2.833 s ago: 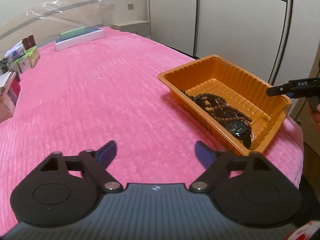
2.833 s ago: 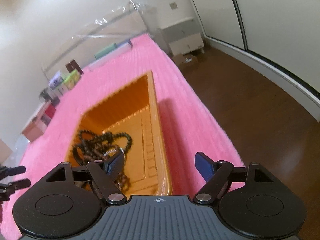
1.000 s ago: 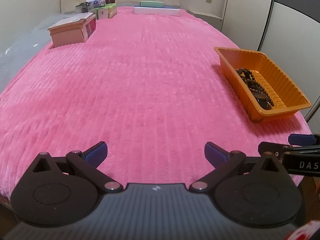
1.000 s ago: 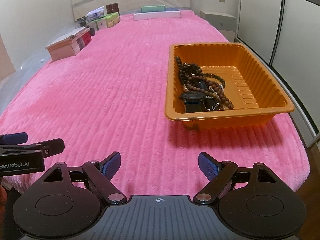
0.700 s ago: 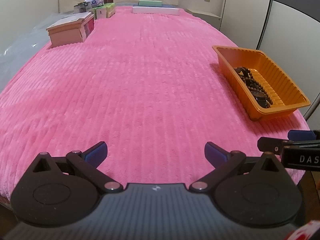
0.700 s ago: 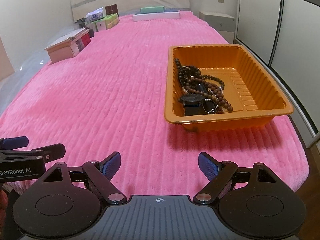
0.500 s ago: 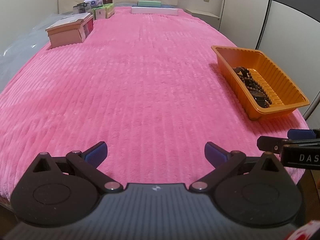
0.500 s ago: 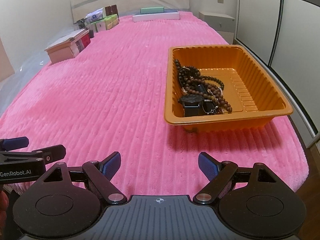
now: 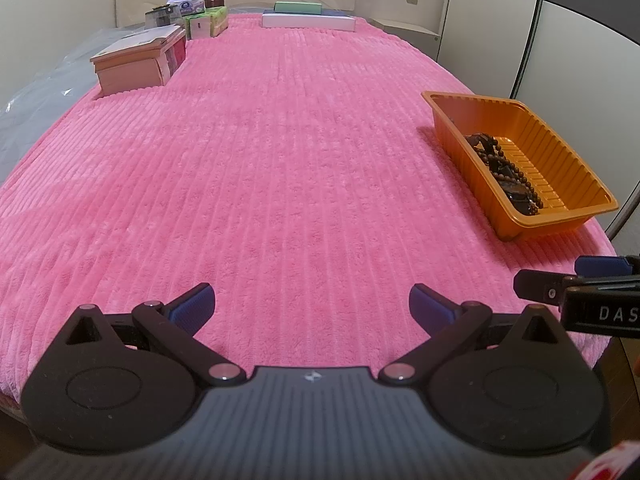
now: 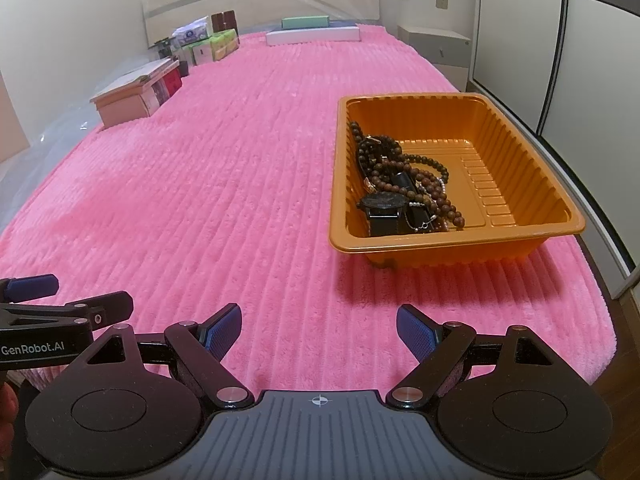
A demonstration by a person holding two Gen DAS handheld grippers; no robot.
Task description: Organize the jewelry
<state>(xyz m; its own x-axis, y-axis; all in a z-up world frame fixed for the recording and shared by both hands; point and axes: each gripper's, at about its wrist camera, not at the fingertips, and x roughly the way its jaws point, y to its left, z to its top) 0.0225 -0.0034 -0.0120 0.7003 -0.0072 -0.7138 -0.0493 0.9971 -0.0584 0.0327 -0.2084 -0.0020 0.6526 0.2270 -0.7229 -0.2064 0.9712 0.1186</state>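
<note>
An orange plastic tray (image 10: 532, 236) sits on the pink bed cover near its right edge; it also shows in the left wrist view (image 9: 568, 216). Inside lie dark wooden bead strings (image 10: 424, 176) and a black wristwatch (image 10: 382, 206), piled toward the tray's left side; the beads also show in the left wrist view (image 9: 502, 168). My left gripper (image 9: 311, 306) is open and empty, low over the bed's near edge. My right gripper (image 10: 319, 330) is open and empty, in front of the tray and apart from it.
A pink jewelry box (image 9: 140, 62) stands at the far left of the bed. Small boxes and tissue packs (image 9: 200, 16) and a flat white and green box (image 9: 308, 18) line the headboard. A wardrobe (image 10: 560, 60) and wooden floor lie right of the bed.
Both grippers have pulled back from the tray to the near edge of the bed and stay open. In the last second the views have hardly shifted.
</note>
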